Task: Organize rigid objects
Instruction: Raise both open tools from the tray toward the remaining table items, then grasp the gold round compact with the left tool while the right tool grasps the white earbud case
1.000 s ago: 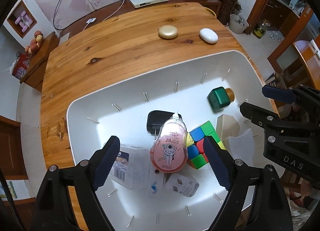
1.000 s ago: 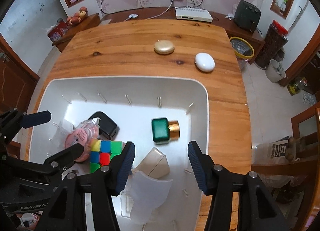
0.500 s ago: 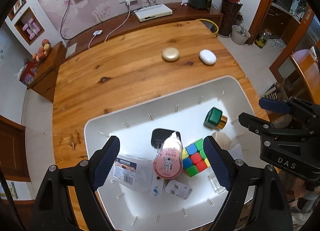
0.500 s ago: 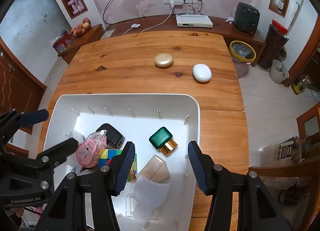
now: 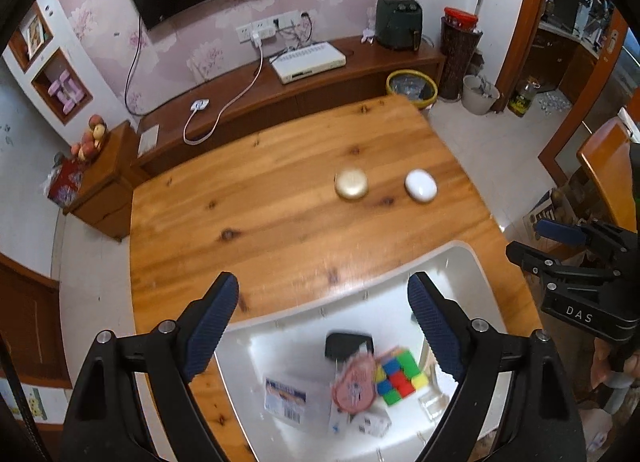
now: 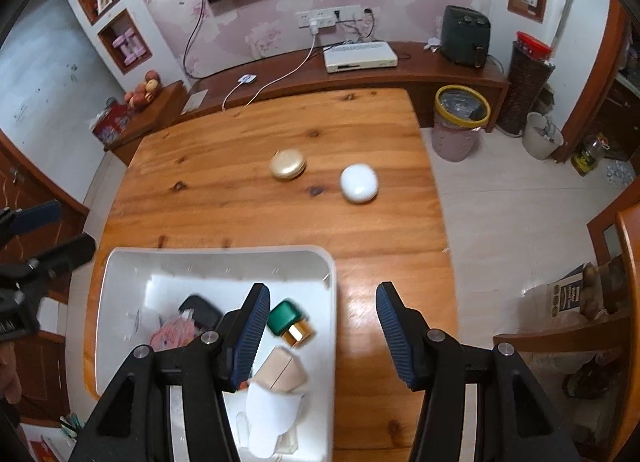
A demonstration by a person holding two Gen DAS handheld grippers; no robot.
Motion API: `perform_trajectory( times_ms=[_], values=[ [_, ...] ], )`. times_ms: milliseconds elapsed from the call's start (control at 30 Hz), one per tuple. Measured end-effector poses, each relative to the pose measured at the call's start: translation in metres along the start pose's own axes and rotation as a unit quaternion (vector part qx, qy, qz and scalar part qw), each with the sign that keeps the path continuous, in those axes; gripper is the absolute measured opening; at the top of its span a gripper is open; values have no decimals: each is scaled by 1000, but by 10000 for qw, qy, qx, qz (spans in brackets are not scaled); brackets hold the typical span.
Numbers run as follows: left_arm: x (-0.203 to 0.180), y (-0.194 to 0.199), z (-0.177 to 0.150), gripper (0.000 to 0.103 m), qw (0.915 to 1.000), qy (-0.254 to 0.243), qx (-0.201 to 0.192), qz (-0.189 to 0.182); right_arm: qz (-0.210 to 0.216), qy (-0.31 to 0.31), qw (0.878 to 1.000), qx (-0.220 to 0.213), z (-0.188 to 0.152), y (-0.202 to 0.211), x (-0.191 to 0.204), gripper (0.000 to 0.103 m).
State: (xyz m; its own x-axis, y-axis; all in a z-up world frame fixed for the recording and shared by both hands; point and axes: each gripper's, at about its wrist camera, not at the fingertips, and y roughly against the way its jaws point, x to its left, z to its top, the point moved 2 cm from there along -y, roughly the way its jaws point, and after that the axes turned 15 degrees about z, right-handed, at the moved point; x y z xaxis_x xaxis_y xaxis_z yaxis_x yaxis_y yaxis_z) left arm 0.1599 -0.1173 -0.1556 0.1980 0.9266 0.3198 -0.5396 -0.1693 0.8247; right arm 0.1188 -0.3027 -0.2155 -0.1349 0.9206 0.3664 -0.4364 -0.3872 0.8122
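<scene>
A white bin (image 5: pixel 460 258) (image 6: pixel 224 258) sits on the near part of the wooden table (image 5: pixel 280 221) (image 6: pixel 260 213). In it lie a pink tape dispenser (image 5: pixel 354 384), a colour cube (image 5: pixel 398 376), a black charger (image 5: pixel 348 344), a green-capped gold bottle (image 6: pixel 288 320) and small boxes. Farther out on the table rest a gold compact (image 5: pixel 351 183) (image 6: pixel 287 163) and a white oval case (image 5: pixel 421 185) (image 6: pixel 359 183). My left gripper (image 5: pixel 322 314) hangs above the bin's far rim, its jaws opening with nothing between them. My right gripper (image 6: pixel 320 326) is open and empty over the bin's right edge.
A low wooden cabinet (image 6: pixel 360 73) with a white set-top box (image 6: pixel 360 57) and a black appliance (image 6: pixel 466 35) runs behind the table. A yellow-rimmed waste bin (image 6: pixel 462 121) stands on the floor at the right. A wooden chair (image 5: pixel 608 177) is at the far right.
Both grippers have risen and tilted up away from the bin, so its contents look smaller and lower. The left jaws have spread a little wider.
</scene>
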Motion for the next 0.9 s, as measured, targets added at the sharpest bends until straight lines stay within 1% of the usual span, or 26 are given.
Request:
perform_trajectory(
  times_ms=[67, 133, 233, 367, 500, 567, 600, 700, 767, 900],
  values=[
    [-1, -3, 11, 96, 9999, -61, -71, 41, -90, 31, 9999, -71, 10, 2, -5, 56],
    [-2, -10, 26, 96, 9998, -123, -130, 59, -172, 40, 9998, -131, 21, 2, -10, 56],
    [-8, -22, 46, 96, 9997, -178, -150, -22, -261, 14, 9995, -202, 39, -2, -19, 56],
    [-15, -45, 74, 96, 9997, -155, -62, -171, -397, 52, 9990, -223, 62, -16, -29, 56],
    [-24, -81, 102, 96, 9985, 60, 257, -487, -396, -65, 9990, -201, 84, -36, -42, 56],
    [-30, -107, 113, 96, 9965, 200, 527, -614, -305, -170, 9992, -175, 91, -47, -49, 56],
    [-32, -115, 116, 96, 9957, 233, 593, -676, -269, -201, 9993, -154, 93, -52, -52, 56],
    [-45, -154, 121, 96, 9916, 358, 956, -798, -264, -244, 9993, -70, 98, -73, -61, 56],
    [-53, -177, 119, 96, 9890, 404, 1178, -794, -275, -292, 9992, 29, 99, -89, -68, 56],
    [-66, -214, 113, 96, 9821, 507, 1602, -855, -141, -410, 9989, 183, 98, -119, -79, 56]
  ],
)
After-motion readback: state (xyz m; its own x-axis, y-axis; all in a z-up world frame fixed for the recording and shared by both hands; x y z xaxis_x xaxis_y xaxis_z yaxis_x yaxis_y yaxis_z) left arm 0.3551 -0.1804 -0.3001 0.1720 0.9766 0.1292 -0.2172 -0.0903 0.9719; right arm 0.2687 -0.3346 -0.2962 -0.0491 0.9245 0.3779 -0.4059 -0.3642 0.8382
